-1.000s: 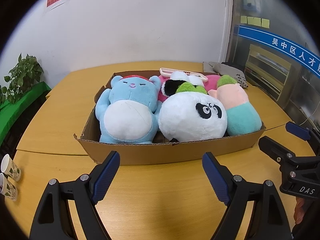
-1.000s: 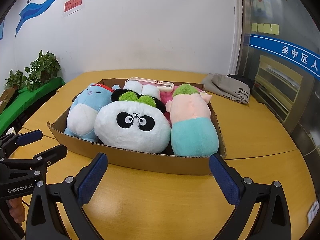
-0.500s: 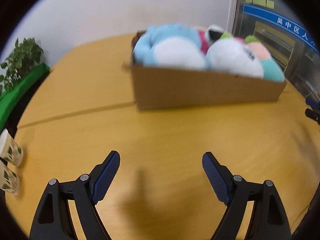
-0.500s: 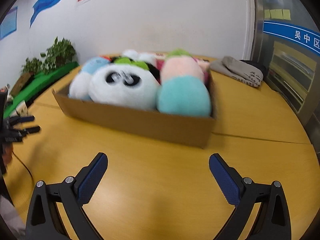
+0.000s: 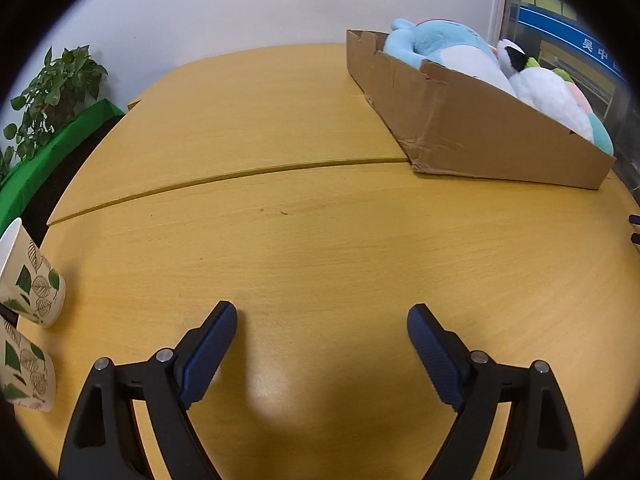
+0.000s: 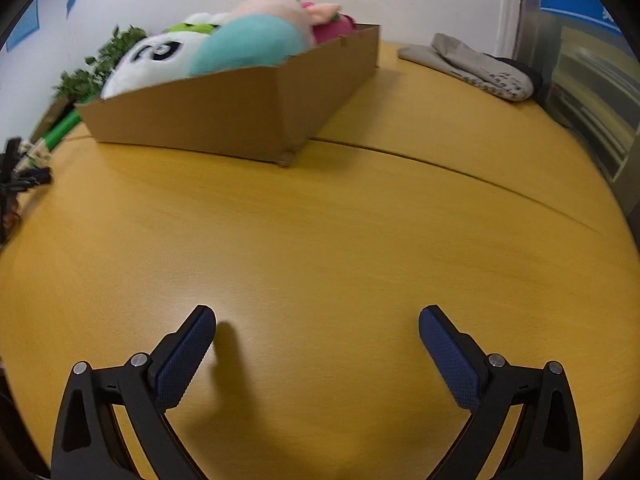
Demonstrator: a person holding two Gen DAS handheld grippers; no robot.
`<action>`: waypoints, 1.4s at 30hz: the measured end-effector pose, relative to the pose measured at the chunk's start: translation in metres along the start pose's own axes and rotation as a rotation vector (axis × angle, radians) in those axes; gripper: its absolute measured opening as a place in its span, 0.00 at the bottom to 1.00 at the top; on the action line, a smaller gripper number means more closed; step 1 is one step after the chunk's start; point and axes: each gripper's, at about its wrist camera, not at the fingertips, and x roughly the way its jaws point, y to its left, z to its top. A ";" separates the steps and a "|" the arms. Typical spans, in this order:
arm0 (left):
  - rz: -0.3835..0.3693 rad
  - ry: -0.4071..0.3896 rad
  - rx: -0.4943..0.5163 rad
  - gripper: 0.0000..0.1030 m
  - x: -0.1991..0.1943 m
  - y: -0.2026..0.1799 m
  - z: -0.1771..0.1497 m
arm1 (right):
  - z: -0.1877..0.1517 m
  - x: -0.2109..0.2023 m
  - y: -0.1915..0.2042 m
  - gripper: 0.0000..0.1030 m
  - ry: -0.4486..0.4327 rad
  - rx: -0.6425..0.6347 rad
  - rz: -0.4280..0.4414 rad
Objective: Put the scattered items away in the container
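A: Cardboard, brown and creased, is sitting at the upper right of the left wrist view: the box (image 5: 460, 120) is holding all the plush toys I am finding. Its near corner is looking crushed and scuffed.

B: In the right wrist view the box (image 6: 240, 112) is lying at the upper left, and the toys are bulging above its rim. I am seeing a panda (image 6: 152, 60), white and fuzzy with black eye patches, and beside it a rounded teal toy (image 6: 248, 44) with a pink top.

A: From my side a blue toy (image 5: 440, 46) with a white belly is filling the far end. I am judging the tidying as good as done, since nothing loose is lying on the bare table (image 5: 300, 220).

B: Agreed. The table is smooth yellow wood with a seam across it. A grey folded cloth (image 6: 472, 64) is resting at the upper right, well apart from the box, and I cannot tell whether it is counting as an item.

A: Two paper cups (image 5: 28, 280) printed with green leaves are standing at the left edge. They are looking like bystanders.

B: And the grippers?

A: The left gripper (image 5: 322, 332) is spreading its jaws wider, with nothing between the ribbed blue pads, only tabletop below.

B: The right gripper (image 6: 318, 328) is gaping too, released and empty, pointing down at the bare wood near the bottom of the frame.
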 end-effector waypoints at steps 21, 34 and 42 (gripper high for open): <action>-0.002 0.023 0.018 1.00 0.021 0.008 0.026 | 0.024 0.017 -0.026 1.00 -0.002 -0.112 0.067; -0.001 0.022 0.019 1.00 0.020 0.004 0.025 | 0.025 0.016 -0.024 1.00 -0.002 -0.115 0.066; -0.003 0.022 0.022 1.00 0.018 0.004 0.023 | 0.025 0.018 -0.023 1.00 -0.004 -0.116 0.064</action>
